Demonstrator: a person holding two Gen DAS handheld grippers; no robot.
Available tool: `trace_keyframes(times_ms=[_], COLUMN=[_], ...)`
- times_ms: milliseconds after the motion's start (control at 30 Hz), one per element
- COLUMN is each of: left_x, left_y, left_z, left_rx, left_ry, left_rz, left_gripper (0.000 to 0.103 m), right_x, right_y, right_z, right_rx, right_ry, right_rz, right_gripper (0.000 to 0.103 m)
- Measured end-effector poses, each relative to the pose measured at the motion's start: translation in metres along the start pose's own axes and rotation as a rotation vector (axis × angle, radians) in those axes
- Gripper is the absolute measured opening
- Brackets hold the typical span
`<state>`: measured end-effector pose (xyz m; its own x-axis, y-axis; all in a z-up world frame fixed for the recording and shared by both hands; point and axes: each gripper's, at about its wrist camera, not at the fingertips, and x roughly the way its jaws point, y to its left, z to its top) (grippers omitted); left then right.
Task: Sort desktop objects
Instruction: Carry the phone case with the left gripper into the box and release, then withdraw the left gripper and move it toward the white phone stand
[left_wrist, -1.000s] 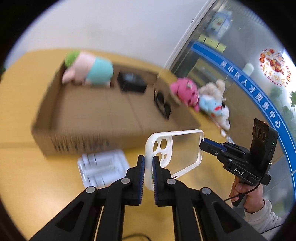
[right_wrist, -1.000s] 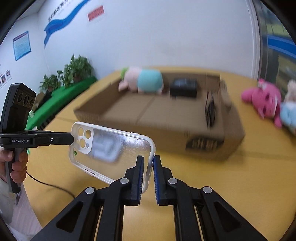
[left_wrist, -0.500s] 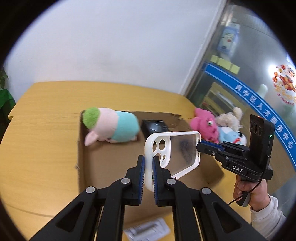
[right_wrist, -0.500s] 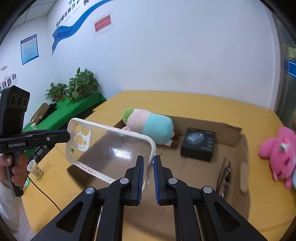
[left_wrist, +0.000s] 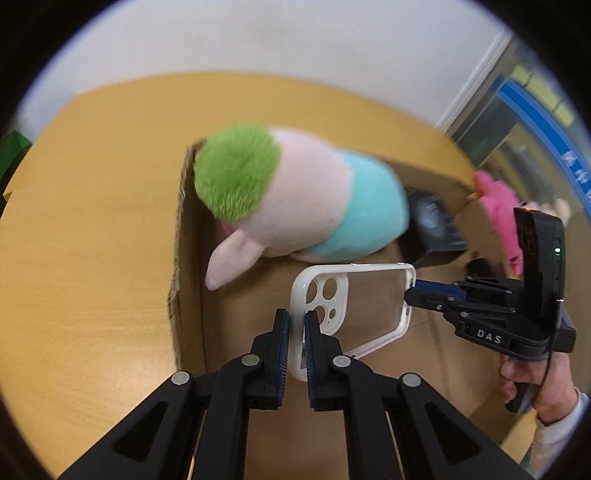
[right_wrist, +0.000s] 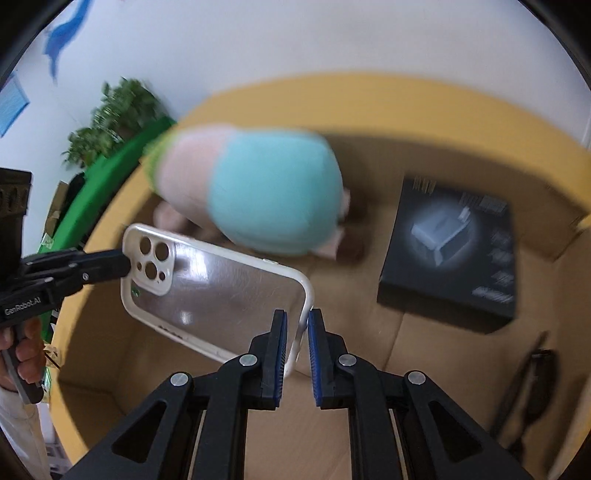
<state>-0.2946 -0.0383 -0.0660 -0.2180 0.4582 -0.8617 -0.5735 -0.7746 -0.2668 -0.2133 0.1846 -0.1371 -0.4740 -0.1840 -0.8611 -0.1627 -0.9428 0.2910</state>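
the two grippers carry one clear phone case (left_wrist: 365, 306) between them, above the open cardboard box (left_wrist: 188, 236) that sits on the yellow-orange table (left_wrist: 92, 221). going left to right in the left wrist view: bare table, then the box's frayed left wall, then the left gripper (left_wrist: 294, 343) with its jaws narrow, pinched on the white rim at the camera-cutout end of the case. the case's long axis runs across the view, from that end out to the right, where the right gripper (left_wrist: 413, 291) grips the opposite short edge; a hand (left_wrist: 535, 391) in a pale sleeve holds its handle at the far right. the case is tilted, its clear back facing roughly toward the left wrist camera, and through it the brown box floor shows. just beyond the case lies a plush toy (left_wrist: 295, 199) with a green tuft, pink body and teal back, resting inside the box against its left end; right of it is a black carton (left_wrist: 432, 229), and past the box's right rim a pink plush (left_wrist: 498, 210). in the right wrist view the case runs from the left gripper at the upper left down to the right gripper's narrow jaws, which nip its rim; the black carton lies flat to the right, and a dark pair of glasses (right_wrist: 532, 384) is at the far right of the box floor.
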Motion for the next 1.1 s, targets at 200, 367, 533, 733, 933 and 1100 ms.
trace_keyframes(times_ms=[200, 367, 533, 733, 933, 1100], left_x=[0.033, 0.015, -0.066, -0.164, -0.157, -0.13], left_y=[-0.003, -0.008, -0.026, -0.054, -0.074, -0.078], left_z=[0.003, -0.005, -0.041, -0.127, -0.17, -0.181], left_rx=[-0.014, -0.036, 0.001, 0.061, 0.091, 0.055], left_ry=[0.101, 0.074, -0.122, -0.45, -0.508, -0.477], left_rz=[0.154, 0.145, 0.139, 0.173, 0.17, 0.201], left_gripper=[0.007, 0.007, 0.02, 0.079, 0.079, 0.079], right_x=[0.027, 0.016, -0.068, -0.181, -0.184, -0.166], right_y=[-0.008, 0.001, 0.024, 0.044, 0.038, 0.025], right_z=[0.001, -0.004, -0.035, -0.117, -0.167, -0.197], right_rx=[0.036, 0.013, -0.036, -0.049, 0.002, 0.065], right_ry=[0.063, 0.05, -0.154, -0.455, -0.506, -0.473], right_rz=[0.002, 0.025, 0.018, -0.096, -0.236, -0.251], right_gripper=[0.013, 0.032, 0.075, 0.103, 0.103, 0.103])
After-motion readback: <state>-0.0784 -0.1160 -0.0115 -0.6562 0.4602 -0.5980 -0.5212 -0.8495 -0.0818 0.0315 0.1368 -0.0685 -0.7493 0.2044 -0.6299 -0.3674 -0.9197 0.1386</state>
